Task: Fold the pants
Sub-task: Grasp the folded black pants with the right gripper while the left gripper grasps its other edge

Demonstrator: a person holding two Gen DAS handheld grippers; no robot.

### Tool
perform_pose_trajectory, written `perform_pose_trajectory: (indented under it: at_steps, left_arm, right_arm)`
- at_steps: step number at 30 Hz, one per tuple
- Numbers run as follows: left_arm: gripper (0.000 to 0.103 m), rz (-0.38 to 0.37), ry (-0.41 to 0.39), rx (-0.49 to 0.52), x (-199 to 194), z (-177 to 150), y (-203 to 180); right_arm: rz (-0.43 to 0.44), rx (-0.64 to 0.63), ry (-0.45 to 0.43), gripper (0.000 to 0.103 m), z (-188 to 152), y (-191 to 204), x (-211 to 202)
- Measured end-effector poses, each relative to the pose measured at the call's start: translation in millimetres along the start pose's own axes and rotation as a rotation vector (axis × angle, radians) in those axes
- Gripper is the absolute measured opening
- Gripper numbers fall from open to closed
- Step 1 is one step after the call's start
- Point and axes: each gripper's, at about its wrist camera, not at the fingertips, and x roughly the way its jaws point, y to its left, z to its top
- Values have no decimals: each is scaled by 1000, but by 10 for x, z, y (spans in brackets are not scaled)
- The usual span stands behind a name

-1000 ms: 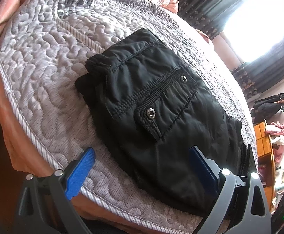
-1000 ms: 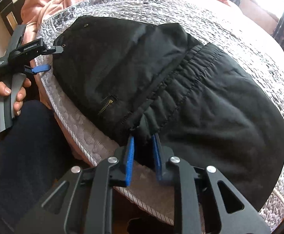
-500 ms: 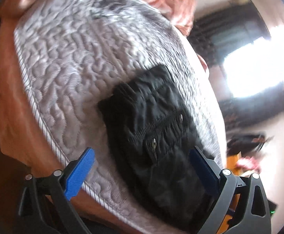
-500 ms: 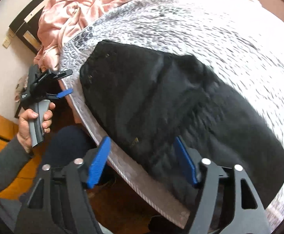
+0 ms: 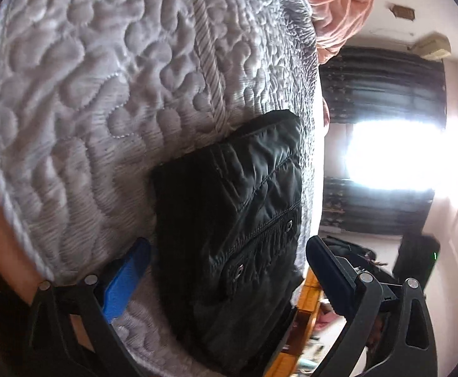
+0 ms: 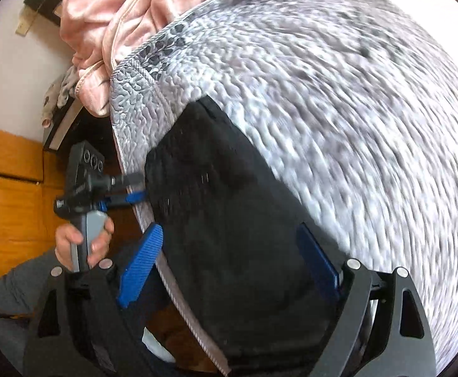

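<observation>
The black pants (image 6: 235, 235) lay folded into a compact bundle near the edge of the quilted grey mattress (image 6: 339, 110), close to its corner. In the left wrist view the bundle (image 5: 238, 220) showed a flapped pocket with two metal snaps (image 5: 239, 270) on its upper face, and its stitched seams caught the light.

The right tongs (image 6: 241, 264) hung above the pants with their blue pads set wide apart; the jaws had just been opening, and the fabric lay below and between them without being pressed by either pad.

The left tongs (image 5: 225, 260) were also apart, one blue pad over the mattress beside the bundle and the other past the bed's edge, so the folded pants sat in the gap between them, not gripped. In the right wrist view the same left tongs (image 6: 134, 187) appeared at the left, their tips just at the near-left edge of the pants, held by the left hand (image 6: 82, 242) in a grey sleeve (image 6: 8, 289).

A pink blanket (image 6: 128, 15) was heaped at the far end of the bed. Beyond the bed, dark curtains (image 5: 383, 94) framed a bright window (image 5: 395, 154), and wooden flooring (image 6: 8, 194) showed at the left.
</observation>
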Motion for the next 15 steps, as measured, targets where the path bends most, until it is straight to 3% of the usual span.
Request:
perform_pose_trajectory:
  at_steps: [4,6,10,15]
  left_arm:
    - [98,-24,4,13,100,32,-51]
    - [93,-25,-2,11,122,45,-42]
    - [72,5,-6,-9,137,54,23]
    - [68,-12,-19,-54,131,97,97]
  right_arm:
    - [24,-65,64,88,511,13,378]
    - [37,-101,104,88,679,45,589]
    - [43,-166,194,88,907,95,1005]
    - [53,-213,254,88,1087,107,1334]
